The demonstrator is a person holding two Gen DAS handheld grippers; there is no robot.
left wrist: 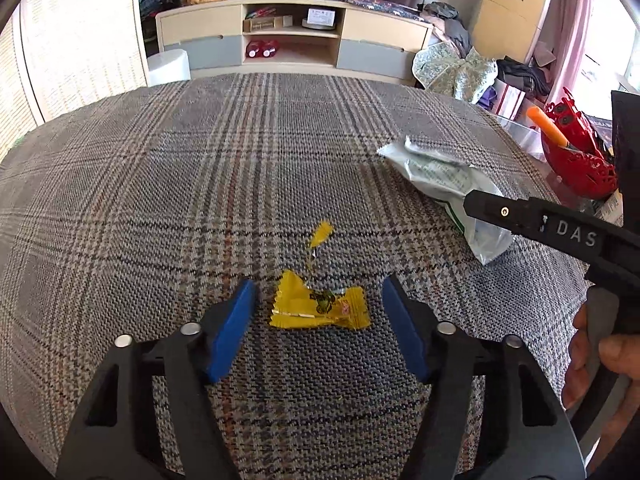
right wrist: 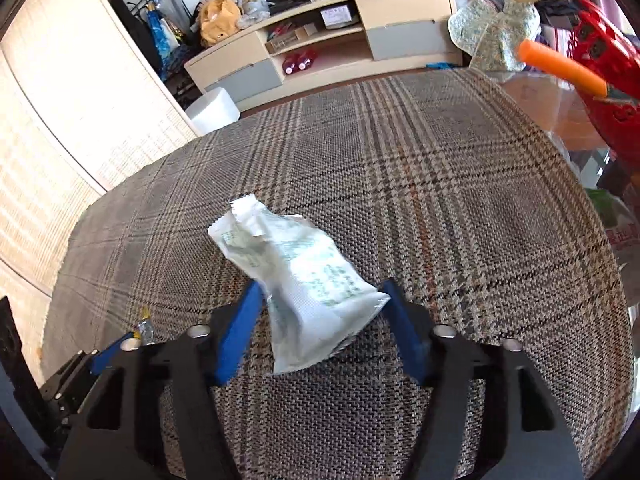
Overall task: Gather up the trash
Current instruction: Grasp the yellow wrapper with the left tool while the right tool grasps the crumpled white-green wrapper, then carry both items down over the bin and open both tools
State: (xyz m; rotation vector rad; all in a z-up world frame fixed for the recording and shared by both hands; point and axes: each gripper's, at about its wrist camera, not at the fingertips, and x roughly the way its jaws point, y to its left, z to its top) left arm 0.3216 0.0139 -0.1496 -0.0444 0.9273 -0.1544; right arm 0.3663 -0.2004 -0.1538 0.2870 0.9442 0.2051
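Note:
A yellow candy wrapper point(left wrist: 318, 305) lies on the plaid tablecloth point(left wrist: 240, 160), between the blue pads of my open left gripper point(left wrist: 318, 292). A torn yellow scrap point(left wrist: 321, 233) lies just beyond it. A crumpled white-green snack bag point(right wrist: 298, 276) lies on the cloth between the pads of my open right gripper point(right wrist: 322, 294); its near end reaches in between the fingers. The bag also shows in the left wrist view point(left wrist: 448, 184), with the right gripper's black body point(left wrist: 552, 232) over it.
A red basket point(left wrist: 576, 156) with an orange-handled tool point(right wrist: 560, 66) stands at the table's right edge. A white stool point(right wrist: 212, 110) and a TV cabinet point(left wrist: 292, 36) stand beyond the far edge. A woven screen point(right wrist: 60, 120) is at left.

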